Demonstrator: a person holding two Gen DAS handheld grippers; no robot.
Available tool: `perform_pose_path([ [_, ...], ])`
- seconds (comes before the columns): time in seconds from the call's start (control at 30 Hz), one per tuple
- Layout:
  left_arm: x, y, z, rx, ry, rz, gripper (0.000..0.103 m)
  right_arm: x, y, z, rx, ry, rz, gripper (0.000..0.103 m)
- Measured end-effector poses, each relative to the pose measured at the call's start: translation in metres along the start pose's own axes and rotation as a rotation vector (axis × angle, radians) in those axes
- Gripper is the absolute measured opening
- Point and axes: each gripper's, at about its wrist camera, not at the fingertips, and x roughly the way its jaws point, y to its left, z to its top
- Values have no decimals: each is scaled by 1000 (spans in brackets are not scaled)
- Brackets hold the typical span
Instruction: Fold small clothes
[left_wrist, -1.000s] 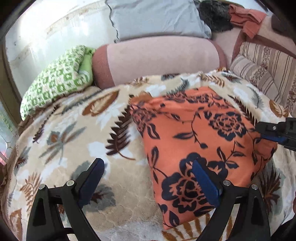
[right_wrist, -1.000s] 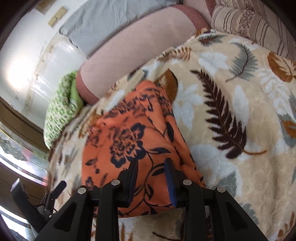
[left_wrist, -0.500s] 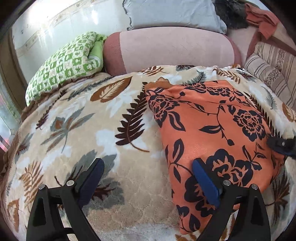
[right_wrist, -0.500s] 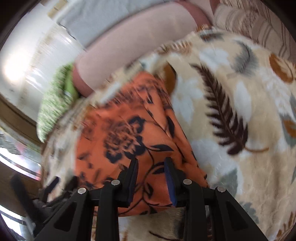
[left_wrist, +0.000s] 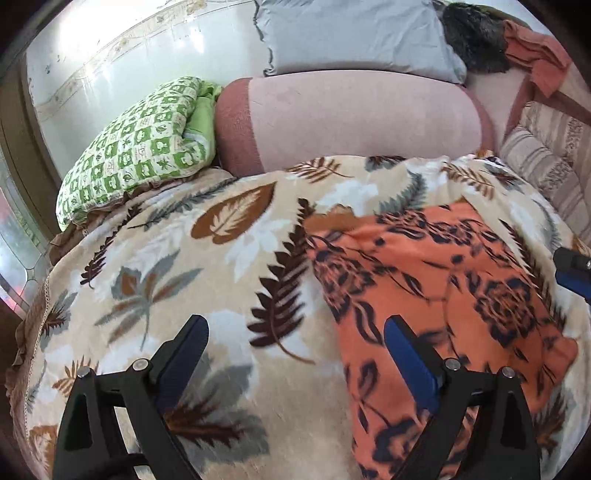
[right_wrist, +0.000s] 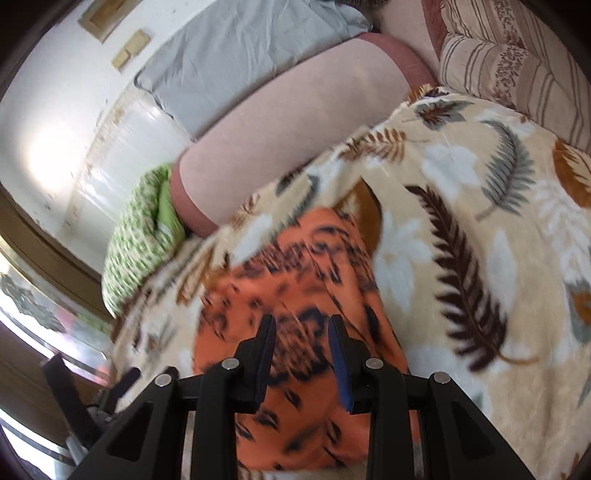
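With the orange floral garment (left_wrist: 436, 295) lying folded flat on the leaf-print blanket (left_wrist: 221, 258), the left gripper (left_wrist: 295, 354) hovers wide apart and empty, the right gripper's (right_wrist: 301, 354) jaws are opening above the cloth, so a fold looks just finished, and the next move calls for regripping an edge.

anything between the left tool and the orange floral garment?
Nothing visible. The left tool is open above bare leaf-print blanket; the orange floral garment lies flat just beside it, its edge at the tool's right finger. The right tool, opening, hovers over the garment.
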Motion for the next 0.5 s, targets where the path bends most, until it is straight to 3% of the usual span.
perform_pose_path([
  [0.07, 15, 2, 2, 2, 47, 2, 96, 12, 3, 8, 29, 10, 28, 41],
  [0.1, 22, 3, 0, 2, 75, -1, 96, 19, 5, 12, 40, 18, 39, 56],
  [0.13, 31, 3, -3, 5, 105, -9, 96, 25, 6, 14, 48, 22, 43, 63],
  [0.2, 37, 3, -7, 9, 102, -13, 96, 41, 10, 16, 56, 46, 37, 63],
  [0.33, 46, 0, -10, 34, 125, -12, 97, 86, 10, 7, 48, 200, -48, 63],
  [0.5, 46, 4, -10, 24, 148, 3, 98, 87, 22, 2, -31, 181, -88, 63],
])
